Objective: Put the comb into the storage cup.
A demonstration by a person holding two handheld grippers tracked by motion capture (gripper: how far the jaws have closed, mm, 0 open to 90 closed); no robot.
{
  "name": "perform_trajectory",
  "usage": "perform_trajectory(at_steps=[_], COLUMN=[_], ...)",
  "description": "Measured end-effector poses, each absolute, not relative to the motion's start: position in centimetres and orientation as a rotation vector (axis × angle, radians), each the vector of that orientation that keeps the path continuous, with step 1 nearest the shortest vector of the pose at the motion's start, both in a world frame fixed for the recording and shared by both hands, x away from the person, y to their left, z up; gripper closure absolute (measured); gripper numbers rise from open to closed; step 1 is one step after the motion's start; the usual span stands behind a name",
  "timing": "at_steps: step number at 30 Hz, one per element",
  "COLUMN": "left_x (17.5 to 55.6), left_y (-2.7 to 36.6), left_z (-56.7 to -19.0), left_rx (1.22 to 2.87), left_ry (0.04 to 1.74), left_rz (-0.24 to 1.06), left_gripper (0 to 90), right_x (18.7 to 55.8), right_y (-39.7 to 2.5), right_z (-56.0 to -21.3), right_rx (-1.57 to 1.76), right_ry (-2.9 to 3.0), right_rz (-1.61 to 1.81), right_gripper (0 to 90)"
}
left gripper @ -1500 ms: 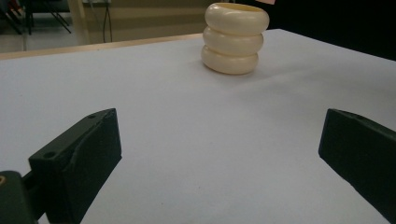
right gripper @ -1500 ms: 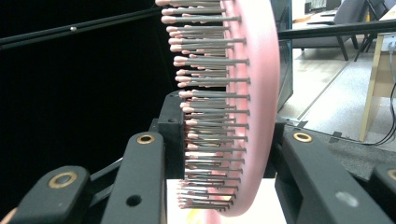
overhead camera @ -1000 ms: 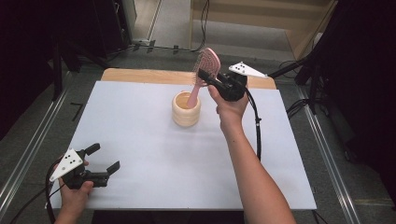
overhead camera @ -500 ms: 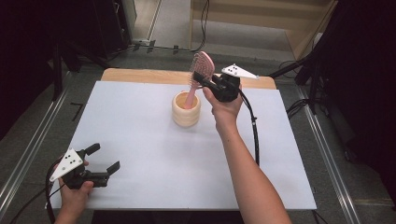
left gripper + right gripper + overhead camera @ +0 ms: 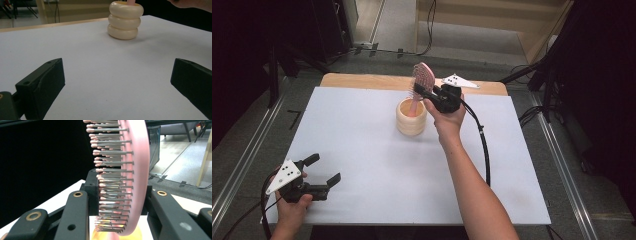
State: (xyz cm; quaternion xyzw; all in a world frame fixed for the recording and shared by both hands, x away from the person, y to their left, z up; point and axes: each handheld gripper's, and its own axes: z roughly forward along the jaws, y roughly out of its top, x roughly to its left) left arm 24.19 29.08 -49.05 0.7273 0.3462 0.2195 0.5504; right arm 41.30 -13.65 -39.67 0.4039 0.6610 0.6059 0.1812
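High view: my right tongs [image 5: 424,93] pinched the pink hairbrush [image 5: 422,76] upright, handle inside the cream cup [image 5: 411,117]; my left tongs [image 5: 323,170] rested spread near the desk's [image 5: 362,150] near-left corner.

A lab-like recording room: white-topped table [image 5: 362,130], metal floor rails [image 5: 242,165], trailing cables [image 5: 429,30].
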Motion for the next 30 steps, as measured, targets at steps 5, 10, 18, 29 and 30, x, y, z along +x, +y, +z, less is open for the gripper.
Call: perform_trajectory(at_steps=[5, 10, 18, 29, 30], left_x=[24.2, 24.2, 24.2, 24.2, 24.2], left_y=[29.1, 29.1, 29.1, 29.1, 29.1], left_z=[-49.0, -49.0, -49.0, -49.0, -49.0], left_rx=[1.722, 1.722, 1.721, 1.721, 1.721], left_ry=[0.818, 0.818, 0.818, 0.819, 0.819], left_rz=[0.520, 0.519, 0.519, 0.518, 0.517], left_gripper=[0.0, 0.0, 0.0, 0.0, 0.0], right_x=[41.4, 41.7, 41.9, 42.2, 42.2], right_y=[-13.4, -13.5, -13.5, -13.5, -13.5], right_z=[-40.5, -41.5, -42.2, -43.5, -43.6], right_rx=[1.163, 1.192, 1.227, 1.305, 1.307], right_ry=[1.856, 1.867, 1.855, 1.826, 1.825], right_rz=[1.707, 1.694, 1.718, 1.794, 1.792], right_gripper=[62.8, 62.8, 62.8, 62.8, 62.8])
